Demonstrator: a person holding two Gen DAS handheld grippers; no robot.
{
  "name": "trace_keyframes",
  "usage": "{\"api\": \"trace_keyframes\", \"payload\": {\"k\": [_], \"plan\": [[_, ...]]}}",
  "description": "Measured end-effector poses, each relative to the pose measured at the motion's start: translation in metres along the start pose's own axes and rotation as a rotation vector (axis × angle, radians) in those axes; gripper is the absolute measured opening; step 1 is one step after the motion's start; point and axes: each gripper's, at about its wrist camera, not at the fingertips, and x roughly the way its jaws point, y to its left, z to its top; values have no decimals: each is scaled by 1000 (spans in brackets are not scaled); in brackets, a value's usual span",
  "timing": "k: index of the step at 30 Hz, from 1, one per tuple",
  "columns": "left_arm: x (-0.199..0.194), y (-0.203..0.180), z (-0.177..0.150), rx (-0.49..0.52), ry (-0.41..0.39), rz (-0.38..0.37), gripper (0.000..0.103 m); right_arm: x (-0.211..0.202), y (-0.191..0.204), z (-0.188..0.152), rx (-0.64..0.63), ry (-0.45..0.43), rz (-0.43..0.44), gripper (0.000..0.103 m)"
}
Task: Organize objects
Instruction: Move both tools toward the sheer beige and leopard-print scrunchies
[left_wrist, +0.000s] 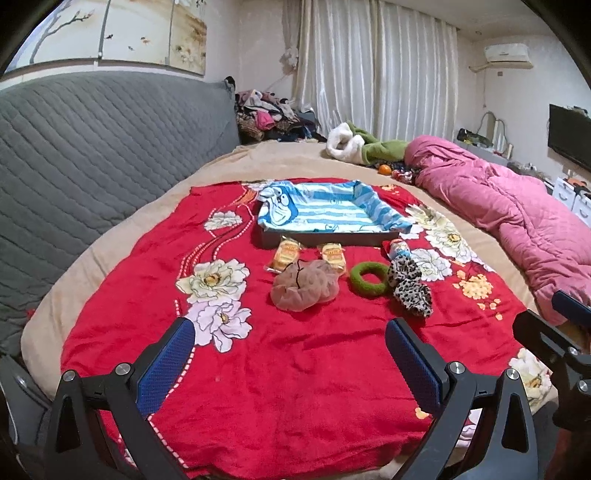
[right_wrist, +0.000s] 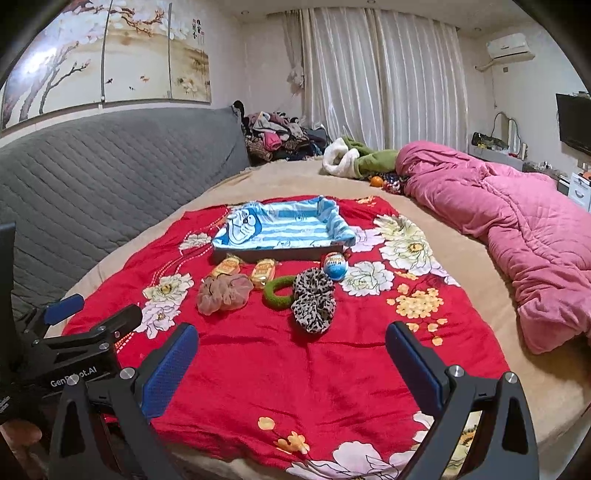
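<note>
Both grippers are held low over the near edge of a red floral blanket (left_wrist: 295, 387), apart from every object. The left gripper (left_wrist: 290, 360) is seen with its blue-padded jaws spread wide and empty; the right gripper (right_wrist: 291, 363) is likewise spread and empty. Farther back, a dark tray (left_wrist: 325, 236) lined with a blue striped cloth (left_wrist: 325, 210) is set on the blanket. Just in front of it, two wrapped snacks (left_wrist: 286, 254) are laid side by side, with a beige mesh scrunchie (left_wrist: 304, 290), a green ring (left_wrist: 367, 278), a leopard-print scrunchie (left_wrist: 410, 286) and a blue toy egg (right_wrist: 334, 266) close together
</note>
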Motion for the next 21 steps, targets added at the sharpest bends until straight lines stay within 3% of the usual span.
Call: {"api": "trace_keyframes", "payload": {"k": [21], "plan": [[113,-4,21,8,95,18,103,115,-23,11,3,150,-56,102]]}}
